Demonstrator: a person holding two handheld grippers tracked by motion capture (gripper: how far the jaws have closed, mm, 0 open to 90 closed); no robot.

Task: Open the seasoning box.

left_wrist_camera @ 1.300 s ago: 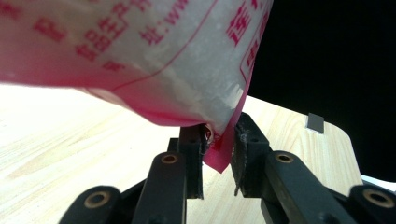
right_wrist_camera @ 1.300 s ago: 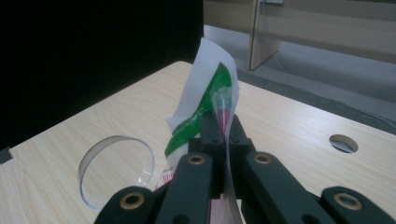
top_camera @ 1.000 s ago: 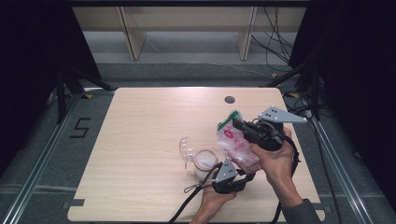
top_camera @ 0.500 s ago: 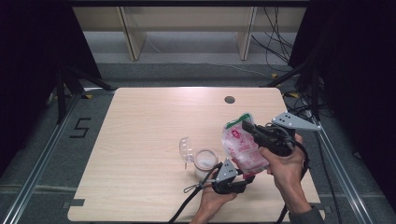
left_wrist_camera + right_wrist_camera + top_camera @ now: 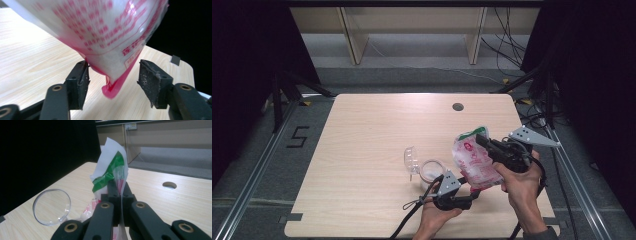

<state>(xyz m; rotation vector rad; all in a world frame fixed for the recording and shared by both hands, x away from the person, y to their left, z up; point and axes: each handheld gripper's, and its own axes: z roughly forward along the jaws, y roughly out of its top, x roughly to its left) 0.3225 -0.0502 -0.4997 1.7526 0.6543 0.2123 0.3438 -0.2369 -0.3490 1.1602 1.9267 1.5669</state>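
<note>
A plastic bag [image 5: 472, 160] of white grains, printed in red with a green top, hangs tilted over the table's right front. My right gripper [image 5: 479, 139] is shut on its green top edge, and the right gripper view has the jaws [image 5: 117, 183] pinching the film of the bag [image 5: 110, 170]. My left gripper [image 5: 476, 194] sits below it at the front edge. Its jaws have just been opening and now stand open [image 5: 112, 72] around the pink bottom corner of the bag [image 5: 105, 30]; the right pad is clear of it.
A small clear round container [image 5: 432, 169] with its hinged lid [image 5: 410, 159] flipped up stands on the table just left of the bag; the lid [image 5: 52, 206] shows at the lower left of the right gripper view. A cable hole [image 5: 457, 106] lies at the table's back. Cables trail off the front edge.
The right gripper has carried the bag to the right and a little lower. The left gripper's jaws have opened off the bag's bottom corner.
</note>
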